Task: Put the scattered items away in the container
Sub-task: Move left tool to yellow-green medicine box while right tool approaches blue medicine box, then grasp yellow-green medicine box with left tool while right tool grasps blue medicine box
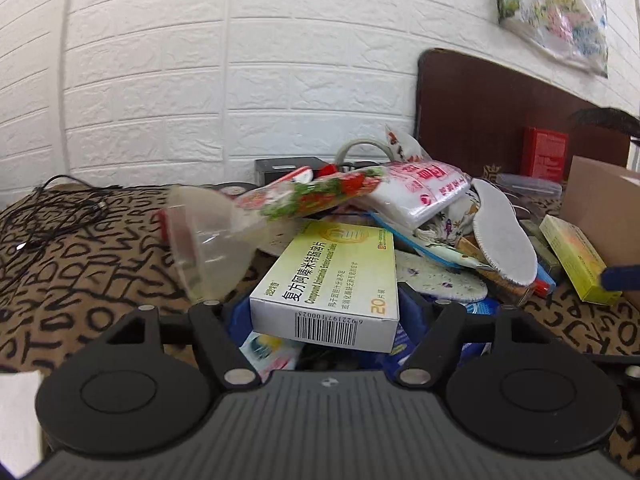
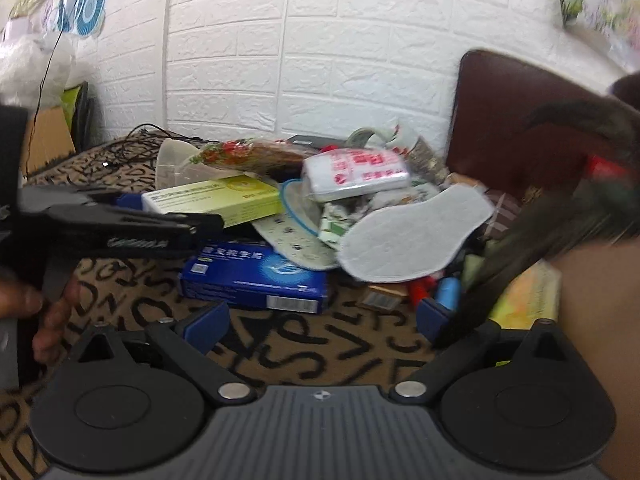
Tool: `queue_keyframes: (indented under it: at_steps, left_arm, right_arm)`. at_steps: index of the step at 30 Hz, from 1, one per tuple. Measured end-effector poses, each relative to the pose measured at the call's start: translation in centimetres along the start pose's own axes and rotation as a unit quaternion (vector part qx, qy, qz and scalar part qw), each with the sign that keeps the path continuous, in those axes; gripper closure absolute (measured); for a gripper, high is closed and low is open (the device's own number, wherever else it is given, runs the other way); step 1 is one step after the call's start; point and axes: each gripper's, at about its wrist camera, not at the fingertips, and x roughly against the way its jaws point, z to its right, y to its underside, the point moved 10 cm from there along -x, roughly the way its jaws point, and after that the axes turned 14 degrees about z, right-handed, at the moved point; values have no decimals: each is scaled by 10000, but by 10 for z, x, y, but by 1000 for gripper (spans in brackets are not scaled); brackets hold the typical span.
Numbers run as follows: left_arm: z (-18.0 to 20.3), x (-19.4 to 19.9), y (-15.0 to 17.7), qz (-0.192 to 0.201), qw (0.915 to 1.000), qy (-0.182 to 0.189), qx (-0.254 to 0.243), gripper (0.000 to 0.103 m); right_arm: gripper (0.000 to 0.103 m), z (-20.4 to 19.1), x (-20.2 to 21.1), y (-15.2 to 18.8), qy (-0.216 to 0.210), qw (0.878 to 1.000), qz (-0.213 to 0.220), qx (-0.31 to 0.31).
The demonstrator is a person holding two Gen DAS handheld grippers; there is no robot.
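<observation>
Green-and-white medicine box (image 1: 326, 284), lower centre of the left wrist view, sits pinched by the left gripper (image 1: 324, 312). Right gripper (image 2: 320, 320) is spread, empty. Risk: lifting may topple the floral packet (image 1: 316, 196) resting above.

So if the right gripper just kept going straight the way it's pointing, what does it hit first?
Most likely the blue medicine box, lying on the patterned cloth just ahead of the open right gripper. The white insole and the rest of the pile sit behind it; exact depth is unclear.
</observation>
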Motion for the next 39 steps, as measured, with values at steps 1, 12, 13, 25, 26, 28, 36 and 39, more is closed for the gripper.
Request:
queue_keyframes:
  at_steps: [1,12,13,25,26,28,36,39]
  left_arm:
    - [-8,6,0,15,10000,-39,52,32]
    - [-62,59,2,215,9991,-159,342,32]
    - [-64,63,1,225,9989,-160,376,32]
    - [-62,51,-5,341,9969,-259,659,32]
    - [-64,53,-6,361,9972,-278,598,32]
    - [-66,55,-5,354,9978,-302,477,32]
    - [-79,51,1,118,9980,-504,365,32]
    - [-85,51,3,48,9978,-555,359,32]
  right_arm:
    - [1,-5,-8,2,-59,9999,-40,-154]
    - [0,-44,-61,10,-196,9973,-426,-561]
    - [0,-45,-63,9,-171,9975,-442,-516]
    - [0,-65,-63,4,-1676,9827,-753,-224]
    - [0,-73,-54,3,-1986,9770,-749,-195]
    - [0,-92,-36,2,-2711,9601,-688,67]
    - [0,-99,-49,-1,-2691,9534,-326,1325]
    - [0,-109,-55,-2,-2996,9423,-349,1452]
